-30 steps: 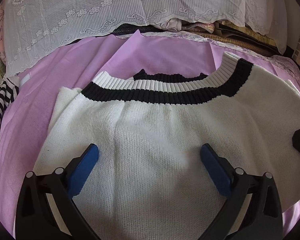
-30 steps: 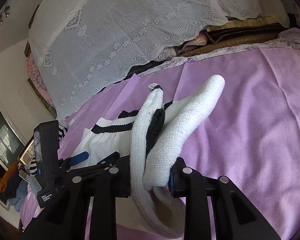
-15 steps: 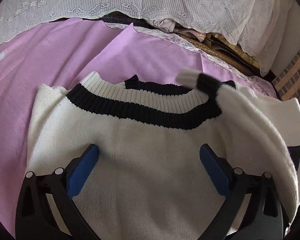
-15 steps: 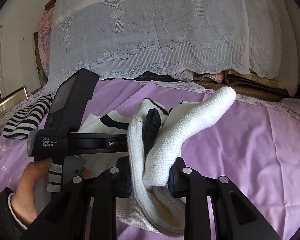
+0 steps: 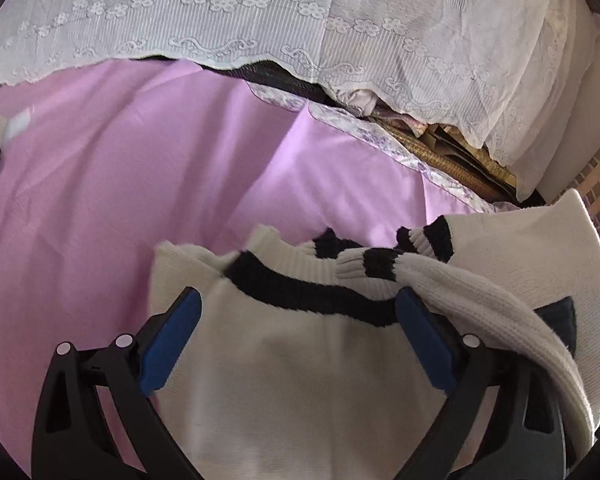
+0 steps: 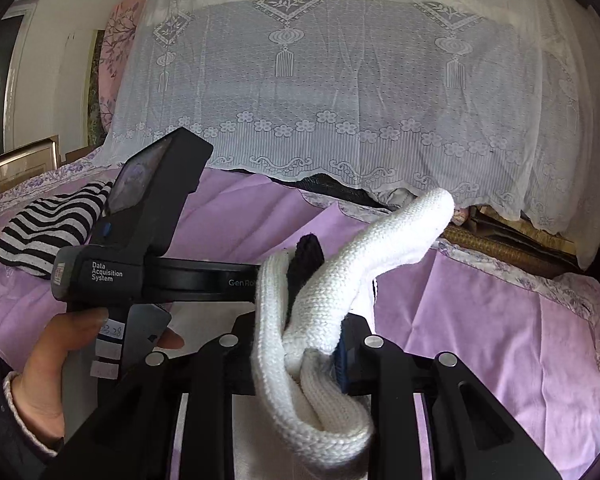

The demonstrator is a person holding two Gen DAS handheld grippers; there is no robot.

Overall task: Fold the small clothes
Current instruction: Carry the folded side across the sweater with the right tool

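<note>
Nearest, a bunched sleeve (image 6: 320,312) is pinched by the right gripper (image 6: 312,356). The left gripper (image 5: 296,340) is held spread over the sweater (image 5: 300,380), laid on the purple sheet (image 5: 120,180). The knit is judged soft, light, floppy; thick folds are best gripped.

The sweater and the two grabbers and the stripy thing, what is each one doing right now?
Sweater body: lying flat on the purple sheet.
Sleeve: lifted, bunched between the right gripper's pads.
Right gripper: shut on the sleeve.
Left gripper: open above the sweater body.
Striped garment: lying crumpled, untouched.
</note>
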